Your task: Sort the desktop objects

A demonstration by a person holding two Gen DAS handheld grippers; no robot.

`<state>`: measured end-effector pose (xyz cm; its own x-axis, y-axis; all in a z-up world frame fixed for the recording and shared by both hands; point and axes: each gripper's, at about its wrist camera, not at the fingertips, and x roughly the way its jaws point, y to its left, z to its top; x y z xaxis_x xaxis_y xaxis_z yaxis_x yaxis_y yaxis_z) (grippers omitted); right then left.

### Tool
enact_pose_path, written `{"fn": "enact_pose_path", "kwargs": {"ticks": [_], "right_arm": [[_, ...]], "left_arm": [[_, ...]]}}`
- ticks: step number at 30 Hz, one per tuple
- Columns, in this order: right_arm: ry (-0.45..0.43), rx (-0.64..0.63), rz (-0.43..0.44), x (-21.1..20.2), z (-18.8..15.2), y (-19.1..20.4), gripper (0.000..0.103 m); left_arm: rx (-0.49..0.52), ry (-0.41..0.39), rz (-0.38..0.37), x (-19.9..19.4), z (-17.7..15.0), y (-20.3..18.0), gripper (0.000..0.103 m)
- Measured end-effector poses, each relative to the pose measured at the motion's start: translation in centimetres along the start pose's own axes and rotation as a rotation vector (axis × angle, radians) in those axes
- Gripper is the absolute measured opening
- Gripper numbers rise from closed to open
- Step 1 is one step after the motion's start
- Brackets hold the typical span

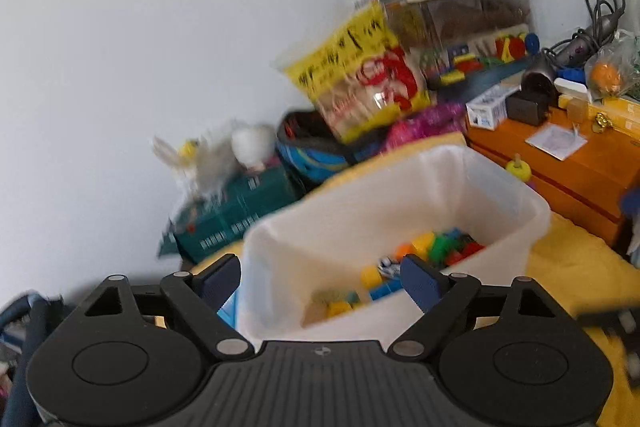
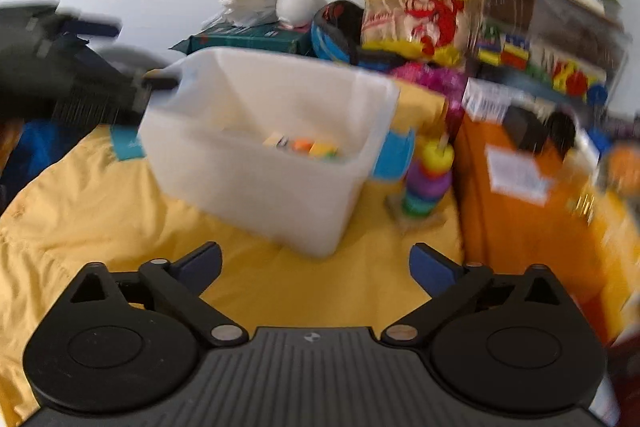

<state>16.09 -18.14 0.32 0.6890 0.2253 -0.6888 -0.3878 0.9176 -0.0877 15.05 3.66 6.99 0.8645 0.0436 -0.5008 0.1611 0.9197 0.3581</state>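
Both grippers hang open over a yellow-covered desk, neither one holding anything.

The left gripper (image 1: pixel 320 277) sits at the near rim of the white plastic bin (image 1: pixel 500 195), jaws spread wide, its 2 blue-padded fingers (image 1: pixel 420 279) framing the coloured blocks (image 1: pixel 436 247) that lie on the bin's floor, beyond and below the tips. The right gripper (image 2: pixel 316 265) is likewise spread, with only bare yellow cloth (image 2: pixel 100 187) between its jaws; the bin stands ahead of it, well apart. A ring-stacking toy (image 2: pixel 430 179) stands just right of the bin, beside an orange wooden box (image 2: pixel 516 211). Motion blur softens both views.
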Motion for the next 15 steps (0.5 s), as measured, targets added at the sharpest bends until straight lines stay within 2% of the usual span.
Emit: {"fn": "enact_pose_path", "kwargs": {"ticks": [4, 6, 9, 15], "right_arm": [[0.010, -0.069, -0.069, 1.0, 3.5, -0.3, 0.103], [0.039, -0.108, -0.084, 1.8, 4.9, -0.5, 0.103], [0.071, -0.142, -0.054, 2.6, 6.2, -0.6, 0.103], [0.156, -0.147, 0.001, 3.7, 6.7, -0.4, 0.103]], "left_arm": [[-0.031, 0.052, -0.031, 0.2, 0.0, 0.4, 0.089], [-0.019, 0.077, -0.019, 0.4, 0.1, 0.2, 0.090], [-0.008, 0.119, -0.022, 1.3, 0.8, 0.0, 0.089], [-0.123, 0.204, -0.053, 2.5, 1.6, 1.2, 0.089]]}}
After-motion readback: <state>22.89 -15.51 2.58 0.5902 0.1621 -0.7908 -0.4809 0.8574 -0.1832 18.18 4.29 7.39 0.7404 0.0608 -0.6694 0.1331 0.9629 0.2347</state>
